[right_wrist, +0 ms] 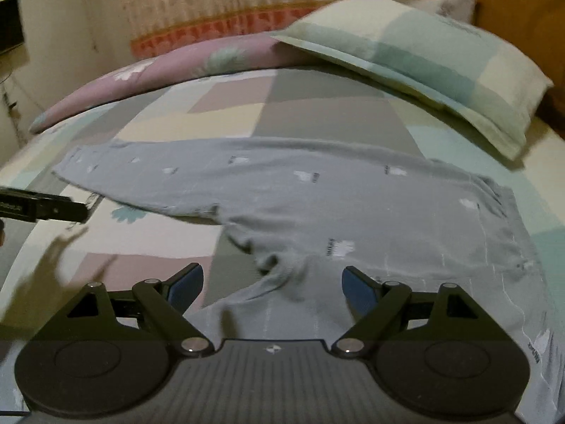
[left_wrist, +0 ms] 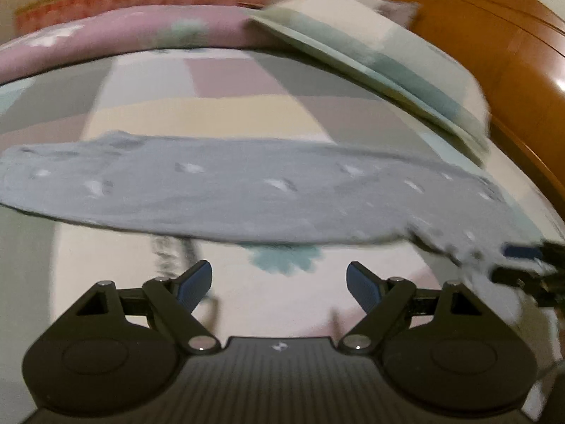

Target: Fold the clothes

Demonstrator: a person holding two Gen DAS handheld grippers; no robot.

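Note:
A grey garment with small white prints [right_wrist: 317, 190] lies spread on the patchwork bed sheet [right_wrist: 229, 113]. It looks like trousers, with one long leg [left_wrist: 247, 190] stretched out to the left and a bunched crease near the crotch. My right gripper [right_wrist: 272, 286] is open, just above the garment's near part, with nothing between its blue pads. My left gripper [left_wrist: 279, 282] is also open and holds nothing, over bare sheet short of the leg. It shows at the left edge of the right wrist view [right_wrist: 46, 208], near the leg's end.
A green and cream checked pillow [right_wrist: 423, 60] lies at the back right of the bed. A pink flowered quilt [right_wrist: 176, 67] lies along the back. A wooden headboard [left_wrist: 494, 35] stands to the right. A curtain [right_wrist: 247, 0] hangs behind.

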